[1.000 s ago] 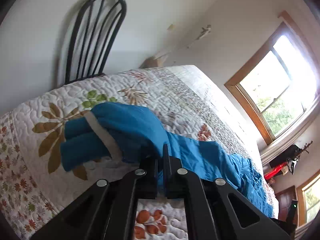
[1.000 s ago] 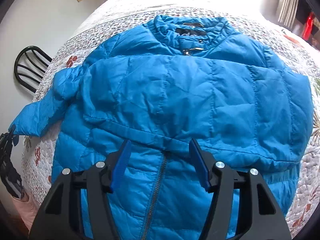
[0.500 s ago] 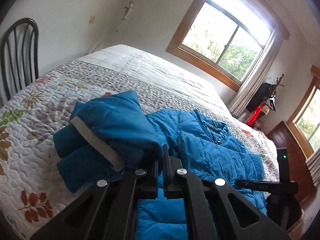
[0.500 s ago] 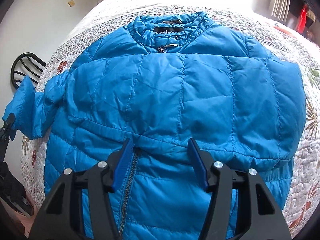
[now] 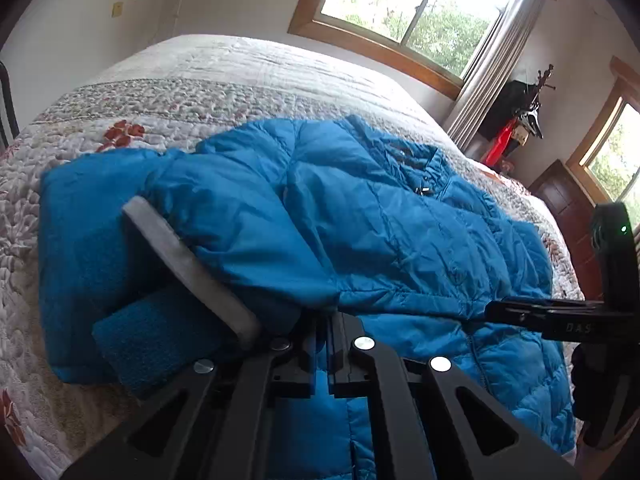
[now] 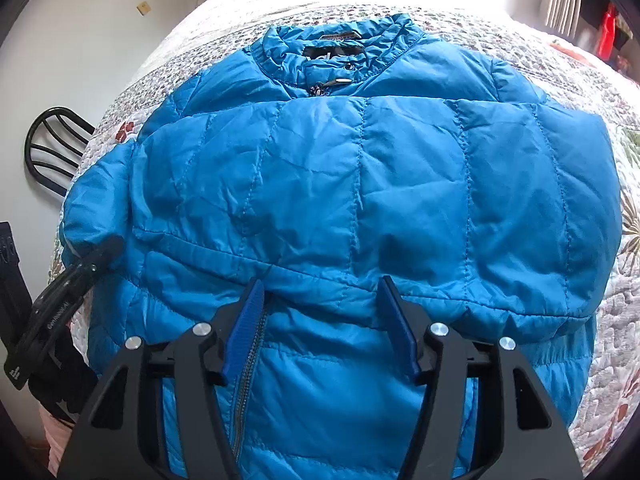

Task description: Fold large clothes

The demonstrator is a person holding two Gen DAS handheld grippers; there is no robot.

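Jacket sleeve (image 5: pixel 224 248), blue with a grey cuff band, sits pinched in my left gripper (image 5: pixel 320 344), jaws closed on the fabric just behind the cuff; I judge I'm holding it there so the sleeve can be carried across the chest for the fold. My right gripper (image 6: pixel 320 320) hovers with its blue-padded jaws spread wide and empty, low over the blue puffer jacket (image 6: pixel 360 184) near the zipper (image 6: pixel 248 360), probably ready to steady the front panel. Beyond it the other sleeve already lies folded over the torso, with the collar (image 6: pixel 332 48) at the far end. The jacket lies face up on a floral quilted bedspread (image 5: pixel 224 80). Farther off stand a dark spindle-back chair (image 6: pixel 52 152) against the white wall and a wood-framed window (image 5: pixel 416 12).
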